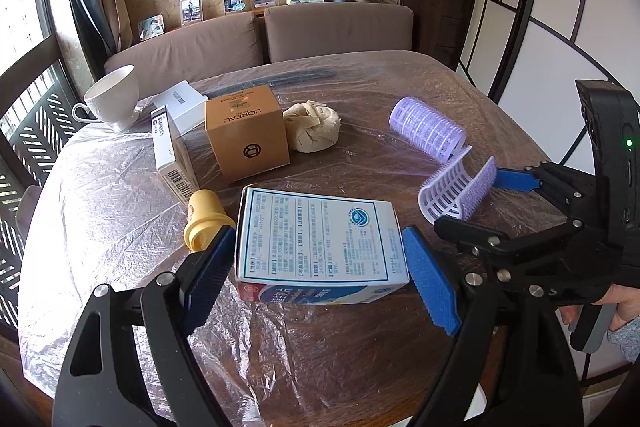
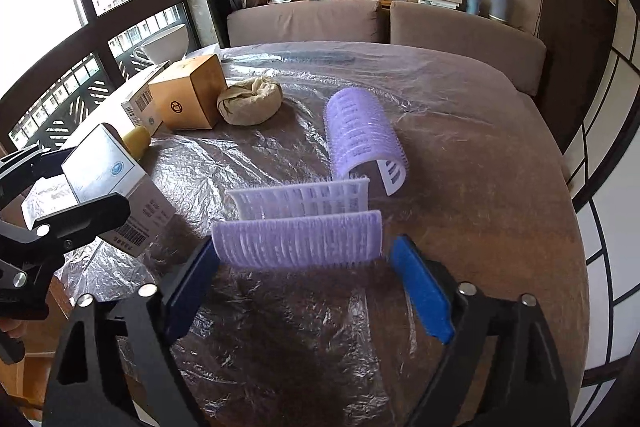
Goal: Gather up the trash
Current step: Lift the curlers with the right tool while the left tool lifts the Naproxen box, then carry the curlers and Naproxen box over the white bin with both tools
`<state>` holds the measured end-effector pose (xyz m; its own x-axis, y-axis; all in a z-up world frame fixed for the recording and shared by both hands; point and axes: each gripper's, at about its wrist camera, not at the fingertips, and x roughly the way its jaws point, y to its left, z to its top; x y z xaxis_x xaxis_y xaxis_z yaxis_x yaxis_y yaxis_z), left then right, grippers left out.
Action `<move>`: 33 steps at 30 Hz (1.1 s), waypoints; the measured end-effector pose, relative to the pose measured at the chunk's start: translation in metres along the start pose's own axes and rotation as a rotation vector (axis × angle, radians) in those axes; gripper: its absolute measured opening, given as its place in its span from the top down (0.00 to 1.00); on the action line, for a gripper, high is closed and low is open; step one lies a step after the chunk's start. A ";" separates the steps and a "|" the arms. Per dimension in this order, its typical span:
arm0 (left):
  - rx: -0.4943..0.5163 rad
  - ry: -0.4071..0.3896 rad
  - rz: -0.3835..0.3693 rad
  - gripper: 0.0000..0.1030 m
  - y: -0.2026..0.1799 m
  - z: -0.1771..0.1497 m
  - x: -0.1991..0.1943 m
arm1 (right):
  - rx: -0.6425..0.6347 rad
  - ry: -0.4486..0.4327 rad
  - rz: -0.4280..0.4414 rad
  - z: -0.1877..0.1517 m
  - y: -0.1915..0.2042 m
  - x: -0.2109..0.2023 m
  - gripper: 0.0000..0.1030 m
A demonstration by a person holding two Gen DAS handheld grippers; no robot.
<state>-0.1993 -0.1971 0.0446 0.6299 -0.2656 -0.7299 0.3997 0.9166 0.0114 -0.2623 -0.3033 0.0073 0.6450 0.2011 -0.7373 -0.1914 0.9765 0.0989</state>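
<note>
My left gripper (image 1: pixel 320 275) is shut on a white and blue medicine box (image 1: pixel 320 239), with a blue pad against each end. The right wrist view shows that box (image 2: pixel 108 179) tilted in the black fingers. My right gripper (image 2: pixel 306 287) is open around a split purple and white hair roller (image 2: pixel 296 239). Its left pad touches the roller's end and a slim gap shows at the right pad. A whole purple roller (image 2: pixel 360 135) lies just beyond.
On the plastic-covered round table (image 1: pixel 120 207) stand a brown L'Oreal box (image 1: pixel 246 135), a crumpled paper ball (image 1: pixel 312 127), a yellow cap (image 1: pixel 204 223), a white barcode box (image 1: pixel 172 155) and a white cup (image 1: pixel 114 99). A sofa (image 1: pixel 340 31) lies behind.
</note>
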 end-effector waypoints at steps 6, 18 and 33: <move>-0.008 -0.010 -0.004 0.17 0.006 -0.003 -0.008 | 0.025 -0.007 0.043 0.000 0.002 -0.011 0.30; -0.017 -0.014 -0.029 0.17 0.014 -0.016 -0.027 | 0.072 -0.025 0.079 -0.007 0.020 -0.048 0.30; -0.008 0.009 -0.062 0.17 0.025 -0.067 -0.077 | 0.082 -0.002 0.115 -0.044 0.067 -0.083 0.30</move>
<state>-0.2819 -0.1340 0.0552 0.5979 -0.3188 -0.7354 0.4319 0.9011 -0.0394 -0.3614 -0.2576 0.0455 0.6238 0.3122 -0.7165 -0.2031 0.9500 0.2372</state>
